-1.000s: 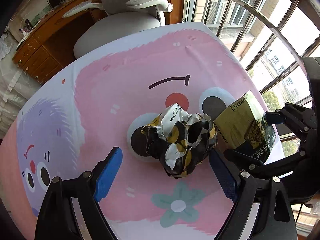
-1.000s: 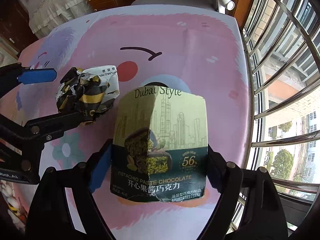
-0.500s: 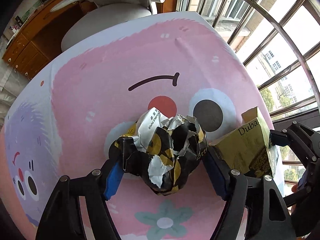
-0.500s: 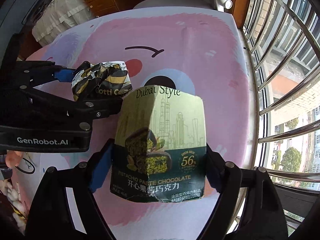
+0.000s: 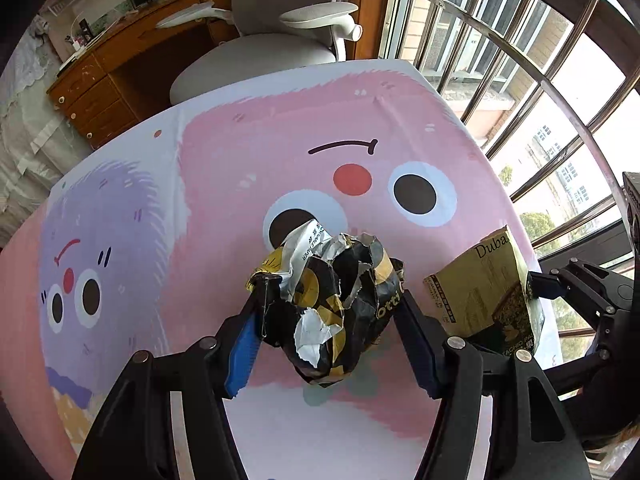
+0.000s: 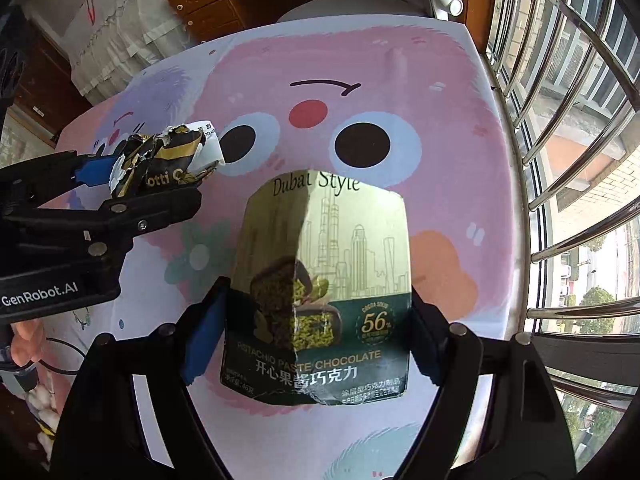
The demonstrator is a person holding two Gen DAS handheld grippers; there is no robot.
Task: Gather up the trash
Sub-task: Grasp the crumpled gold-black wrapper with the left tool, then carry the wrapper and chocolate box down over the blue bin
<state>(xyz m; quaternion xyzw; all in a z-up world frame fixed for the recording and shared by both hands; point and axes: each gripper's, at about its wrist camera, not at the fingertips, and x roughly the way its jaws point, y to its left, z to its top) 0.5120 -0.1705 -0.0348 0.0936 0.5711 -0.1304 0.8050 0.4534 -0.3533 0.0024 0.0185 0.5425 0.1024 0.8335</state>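
A crumpled black, gold and silver wrapper (image 5: 332, 308) hangs above the table, and my left gripper (image 5: 328, 316) is shut on it from both sides. The same crumpled wrapper (image 6: 164, 156) shows at the left of the right wrist view, between the left gripper's blue pads. A green and gold pistachio chocolate box (image 6: 320, 292), creased down its middle, is clamped in my right gripper (image 6: 316, 328), also lifted off the table. That chocolate box (image 5: 484, 300) appears to the right of the wrapper in the left wrist view.
The table wears a pink cartoon cloth (image 5: 280, 152). A grey office chair (image 5: 264, 52) stands at its far edge, with a wooden desk (image 5: 112, 72) behind. Barred windows (image 5: 520, 80) run along the right side. A hand (image 6: 26, 340) shows at lower left.
My left gripper closed on the crumpled wrapper and lifted it off the cloth. The right gripper kept hold of the box and rose, so more of the table shows beneath.
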